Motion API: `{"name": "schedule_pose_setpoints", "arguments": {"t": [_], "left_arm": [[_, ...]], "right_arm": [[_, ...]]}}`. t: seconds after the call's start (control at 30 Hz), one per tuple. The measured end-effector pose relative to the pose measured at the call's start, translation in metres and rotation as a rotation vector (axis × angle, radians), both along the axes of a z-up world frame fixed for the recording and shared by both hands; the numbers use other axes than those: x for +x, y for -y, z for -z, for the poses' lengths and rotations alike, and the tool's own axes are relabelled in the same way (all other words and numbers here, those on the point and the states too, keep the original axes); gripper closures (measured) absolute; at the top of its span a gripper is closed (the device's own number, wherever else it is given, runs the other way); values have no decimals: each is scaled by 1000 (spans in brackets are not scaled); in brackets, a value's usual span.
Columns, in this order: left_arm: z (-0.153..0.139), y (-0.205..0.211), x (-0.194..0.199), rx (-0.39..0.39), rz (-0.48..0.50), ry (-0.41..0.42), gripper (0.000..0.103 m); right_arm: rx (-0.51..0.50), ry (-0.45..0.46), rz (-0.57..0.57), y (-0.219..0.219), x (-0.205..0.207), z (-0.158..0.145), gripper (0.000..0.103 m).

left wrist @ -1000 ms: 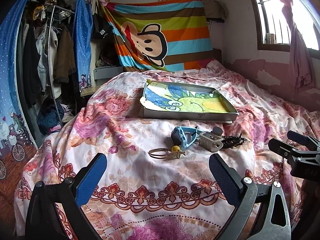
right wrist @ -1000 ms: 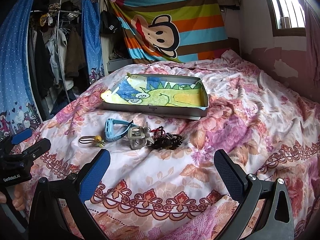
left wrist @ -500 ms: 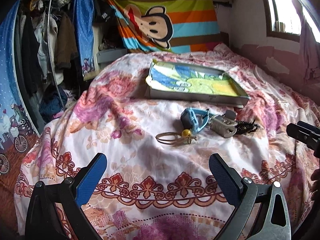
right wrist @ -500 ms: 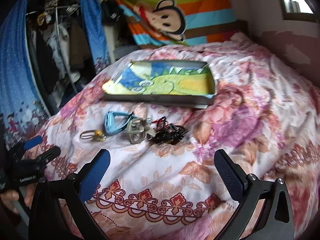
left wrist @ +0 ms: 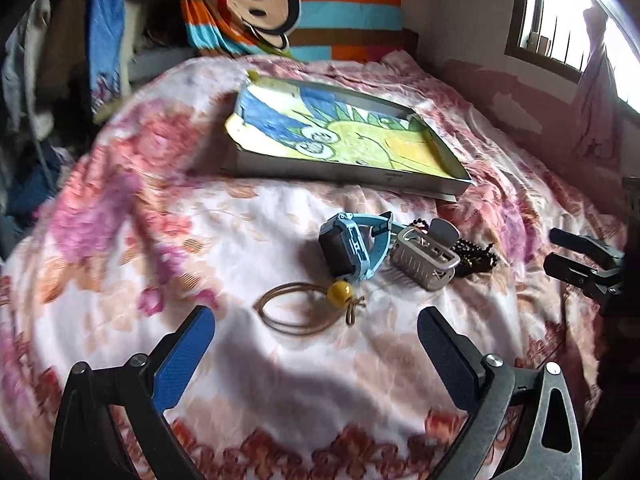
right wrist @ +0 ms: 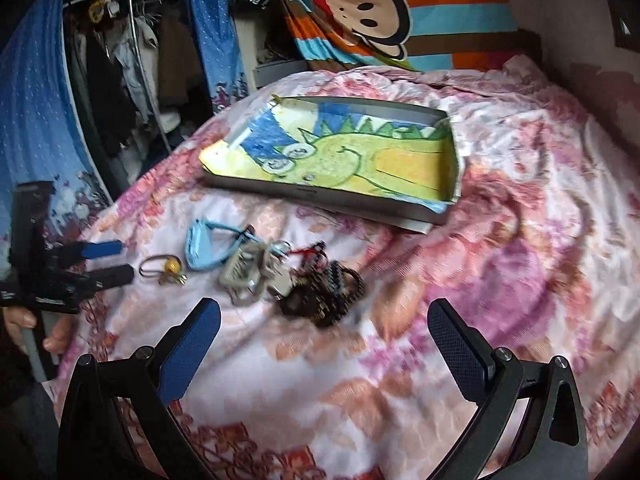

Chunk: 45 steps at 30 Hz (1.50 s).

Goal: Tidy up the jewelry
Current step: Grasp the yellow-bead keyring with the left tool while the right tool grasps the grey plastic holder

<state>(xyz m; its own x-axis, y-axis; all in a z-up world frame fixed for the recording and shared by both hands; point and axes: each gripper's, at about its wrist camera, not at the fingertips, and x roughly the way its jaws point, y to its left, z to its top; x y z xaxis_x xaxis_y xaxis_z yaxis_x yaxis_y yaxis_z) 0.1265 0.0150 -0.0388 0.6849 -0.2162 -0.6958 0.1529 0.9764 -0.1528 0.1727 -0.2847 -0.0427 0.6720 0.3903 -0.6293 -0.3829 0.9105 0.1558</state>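
Note:
Small items lie together on the flowered bedspread: a brown hair tie with a yellow bead [left wrist: 308,308] [right wrist: 164,268], a light-blue watch [left wrist: 352,248] [right wrist: 204,248], a grey claw clip [left wrist: 424,264] [right wrist: 248,272] and a heap of black beads [left wrist: 476,256] [right wrist: 328,292]. Behind them sits a shallow grey box [left wrist: 344,170] [right wrist: 320,196] lined with a dinosaur drawing. My left gripper [left wrist: 314,320] hovers just short of the hair tie, jaws wide and closing, nothing between the pads. My right gripper [right wrist: 323,308] stands open just short of the beads.
The bed [left wrist: 200,240] drops off at the left toward a rack of hanging clothes [right wrist: 120,80]. A striped monkey blanket [right wrist: 380,12] hangs on the back wall and a window [left wrist: 560,32] is at the right. A hand [right wrist: 24,320] holds the left gripper's handle.
Both grippers have tipped downward and moved in toward the pile, which now looks larger and nearer. The items and the box have not moved.

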Motion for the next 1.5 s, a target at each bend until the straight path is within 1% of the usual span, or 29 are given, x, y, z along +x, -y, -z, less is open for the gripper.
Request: {"name": "schedule_pose_setpoints", "arguments": {"t": [0.03, 0.07, 0.1, 0.13, 0.17, 0.23, 0.37, 0.43, 0.5, 0.57, 0.7, 0.73, 0.77, 0.8, 0.83, 0.87, 0.9, 0.93, 0.97, 1.0, 1.03, 1.17, 1.33, 1.4, 1.5], "left_arm": [[2, 0, 6, 1, 11, -15, 9], [4, 0, 10, 3, 20, -33, 14], [5, -1, 12, 1, 25, -48, 21], [7, -2, 14, -2, 30, -61, 24], [9, -2, 14, -2, 33, -73, 28], [11, -2, 14, 11, 35, -91, 30], [16, 3, 18, 51, 57, -114, 30], [21, 3, 21, 77, 57, -131, 34], [26, 2, 24, 100, 45, -154, 43], [28, 1, 25, 101, 36, -164, 46], [30, 2, 25, 111, 32, -159, 52], [30, 2, 25, 115, 32, -159, 53], [31, 4, 25, 122, 35, -157, 56], [31, 4, 25, 127, 37, -156, 60], [32, 4, 25, 133, 36, -154, 62], [32, 4, 25, 140, 33, -152, 66], [33, 4, 26, 146, 29, -149, 69], [33, 4, 25, 149, 26, -147, 71], [33, 4, 26, 150, 23, -145, 77], [33, 3, 25, 145, 27, -144, 88], [34, 4, 25, 138, 36, -149, 93], [35, 9, 24, 161, 46, -141, 97], [33, 7, 22, 147, 42, -125, 98], [30, 8, 20, 143, 37, -106, 98], [21, 9, 12, 143, 33, -49, 98]], "right_arm": [[9, -2, -14, -3, 2, 1, 7], [18, -12, -29, -9, 7, 3, 11], [27, -28, -43, -14, 13, 6, 19], [35, -46, -54, -19, 18, 10, 24], [38, -57, -60, -22, 22, 13, 26], [38, -80, -81, -37, 31, 21, 27], [1, -88, -116, -60, 36, 28, 27], [-20, -90, -129, -70, 37, 32, 27], [-31, -95, -138, -73, 37, 34, 27], [-52, -93, -143, -77, 37, 36, 27], [-93, -74, -142, -86, 38, 39, 27], [-105, -71, -137, -89, 39, 40, 33], [-111, -73, -135, -89, 39, 41, 38], [-119, -78, -132, -90, 40, 43, 45], [-128, -78, -128, -92, 41, 44, 50], [-134, -78, -127, -94, 41, 45, 52], [-139, -75, -127, -94, 40, 45, 57], [-144, -71, -126, -95, 39, 44, 58], [-145, -68, -126, -95, 38, 44, 58], [-146, -65, -126, -96, 38, 44, 58], [-145, -63, -126, -95, 37, 43, 58], [-139, -53, -127, -96, 38, 42, 58], [-138, -23, -137, -96, 33, 36, 58], [-133, -16, -141, -95, 29, 33, 58], [-120, -1, -144, -91, 22, 26, 58]]}}
